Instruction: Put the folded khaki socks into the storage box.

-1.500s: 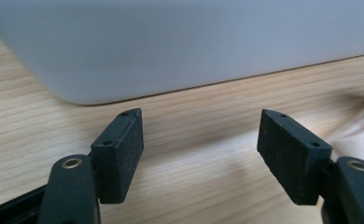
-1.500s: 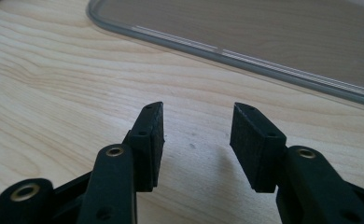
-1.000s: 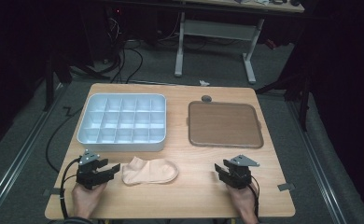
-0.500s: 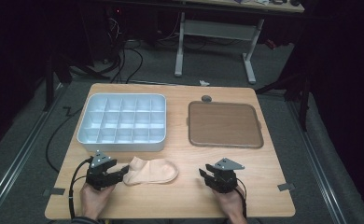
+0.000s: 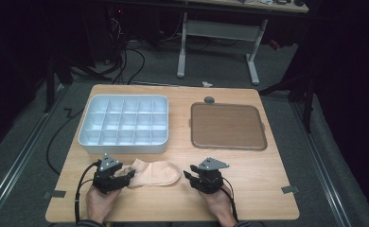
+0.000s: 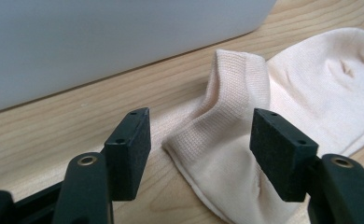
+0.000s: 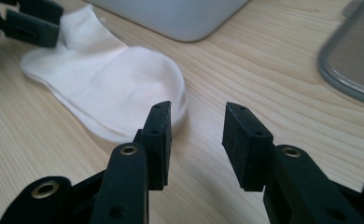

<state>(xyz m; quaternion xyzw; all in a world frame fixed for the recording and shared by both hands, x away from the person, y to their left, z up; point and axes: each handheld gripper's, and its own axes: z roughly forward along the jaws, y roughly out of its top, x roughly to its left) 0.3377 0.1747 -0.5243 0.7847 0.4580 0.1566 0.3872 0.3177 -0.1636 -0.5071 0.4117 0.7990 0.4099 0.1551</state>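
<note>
Sock [image 5: 156, 173]: a pale peach ankle sock is seen lying flat on the wooden table [image 5: 267, 175], near its front edge, just in front of the white compartment tray [image 5: 124, 124]. The left gripper [image 5: 126, 176] is set at the cuff end; its jaws stand wide with the ribbed cuff between them, pads not yet pressing. The right gripper [image 5: 188, 177] is placed just beside the toe, jaws half open and empty, having just been closing. No grasp is judged made so far; pick-up and any placing are left to do. All tray compartments are seen empty. A brown flat tray [image 5: 227, 126] is noted to the right, bare. Beyond the table a dark room, grey floor, cables and a white desk frame [image 5: 218, 35] are noted.
</note>
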